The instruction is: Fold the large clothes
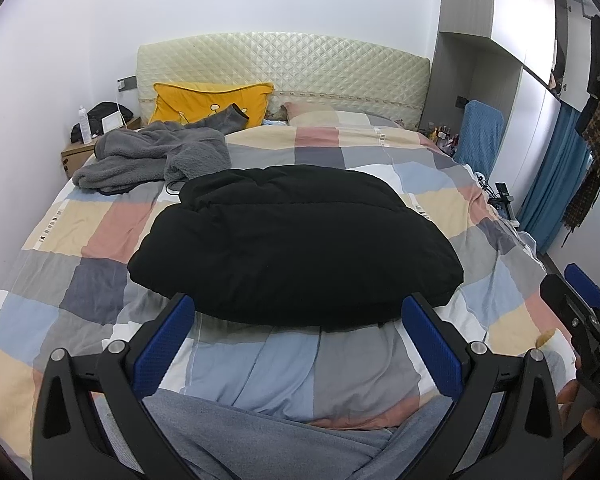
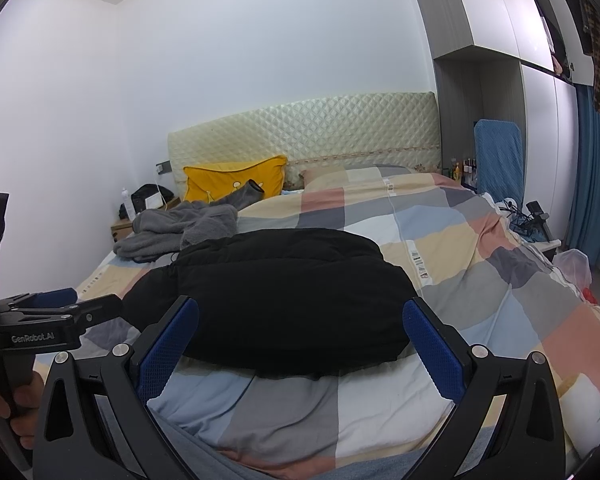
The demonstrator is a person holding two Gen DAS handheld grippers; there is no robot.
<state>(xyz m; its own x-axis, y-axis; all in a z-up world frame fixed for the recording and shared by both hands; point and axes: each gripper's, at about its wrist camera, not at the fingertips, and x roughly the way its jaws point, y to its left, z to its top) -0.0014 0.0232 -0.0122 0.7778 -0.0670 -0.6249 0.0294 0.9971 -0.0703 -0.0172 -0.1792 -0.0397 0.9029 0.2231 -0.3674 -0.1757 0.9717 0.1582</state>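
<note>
Lying folded into a thick black bundle at the middle of the bed [image 1: 40, 236], on the checked quilt [image 1: 340, 148]: the black padded jacket [image 1: 296, 240], its near edge toward 6 o'clock. Left gripper [image 1: 298, 344] spread wide, holding nothing, poised just short of that near edge. Right gripper [image 2: 300, 350] likewise wide and empty, aimed at the same edge from a little farther toward 3 o'clock. Judged soft, puffy and light for its bulk; likely springy, so layers may lift back open once released. Shell fabric probably smooth and somewhat slippery, though too dark here to confirm. Recommended hold: at the two near corners, toward 7 and 5 o'clock, pinching through all layers where a seam gives some firmness; avoid nipping only the top layer, which could slide off the filling. Press down after any fold to expel air. Grey fleece garment [image 1: 156, 156] heaped at 11 o'clock, touching or just beside the far left corner of the jacket; cannot tell which. Yellow cushion [image 1: 208, 104] against the headboard [image 1: 284, 68] at 12 o'clock, well apart.
</note>
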